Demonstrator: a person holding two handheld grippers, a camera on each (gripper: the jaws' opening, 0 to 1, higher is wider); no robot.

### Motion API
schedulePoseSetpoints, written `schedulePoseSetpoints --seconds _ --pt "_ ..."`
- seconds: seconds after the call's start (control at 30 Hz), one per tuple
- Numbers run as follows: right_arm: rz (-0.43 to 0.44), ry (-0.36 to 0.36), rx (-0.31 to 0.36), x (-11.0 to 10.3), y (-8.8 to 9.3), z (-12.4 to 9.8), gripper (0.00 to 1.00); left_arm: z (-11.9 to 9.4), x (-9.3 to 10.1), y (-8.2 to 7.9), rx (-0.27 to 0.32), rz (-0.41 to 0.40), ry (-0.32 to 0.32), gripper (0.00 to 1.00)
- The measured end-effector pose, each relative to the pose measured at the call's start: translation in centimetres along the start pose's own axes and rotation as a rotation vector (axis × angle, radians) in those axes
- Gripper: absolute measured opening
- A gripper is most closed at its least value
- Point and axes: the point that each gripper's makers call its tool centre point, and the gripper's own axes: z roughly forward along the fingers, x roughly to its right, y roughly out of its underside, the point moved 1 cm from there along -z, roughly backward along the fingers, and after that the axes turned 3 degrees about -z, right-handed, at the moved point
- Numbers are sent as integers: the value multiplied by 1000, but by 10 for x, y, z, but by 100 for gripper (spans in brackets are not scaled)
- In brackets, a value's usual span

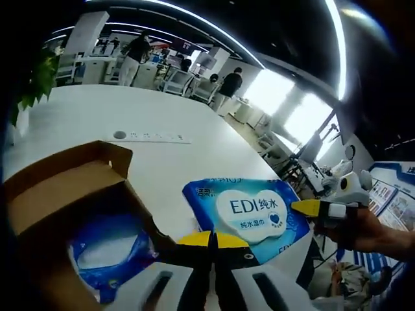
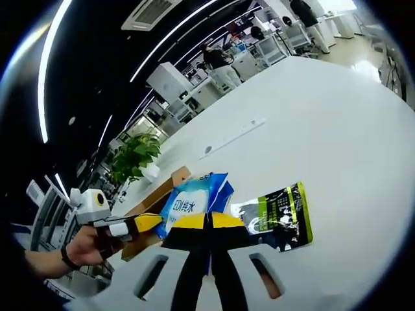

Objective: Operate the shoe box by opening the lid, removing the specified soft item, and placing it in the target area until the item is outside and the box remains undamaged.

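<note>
Wipes pack: one blue and white pack (image 1: 249,214) marked EDI, held above the white table (image 1: 162,162), just right of the open box; in the right gripper view (image 2: 191,201) it hangs between the box and the dark pouch
Left gripper (image 1: 213,241): yellow-tipped jaws pressed together at the pack's near edge, apparently pinching it
Right gripper (image 2: 209,221): jaws closed, tips against the pack's lower edge; whether they grip it cannot be told
Shoe box (image 1: 71,188): one brown cardboard box, lid up, at left, with a second blue pack (image 1: 107,253) inside, seen from the left gripper view
Dark pouch (image 2: 279,217): one black and green packet flat on the table, seen from the right gripper view
Plant (image 2: 133,155): one, at the table's far edge
</note>
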Motion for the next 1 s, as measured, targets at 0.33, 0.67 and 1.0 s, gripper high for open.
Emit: schedulePoseSetpoints --seconds 0.33,0.67,1.0 --pt "-4 20 -3 12 -4 -9 0 9 13 5 -3 -2 17 0" --pt "-6 22 -24 25 -1 -5 0 13 15 11 5 -28 0 0" --pt "-54 20 -91 40 -2 1 0 26 13 25 18 -87 -27 0"
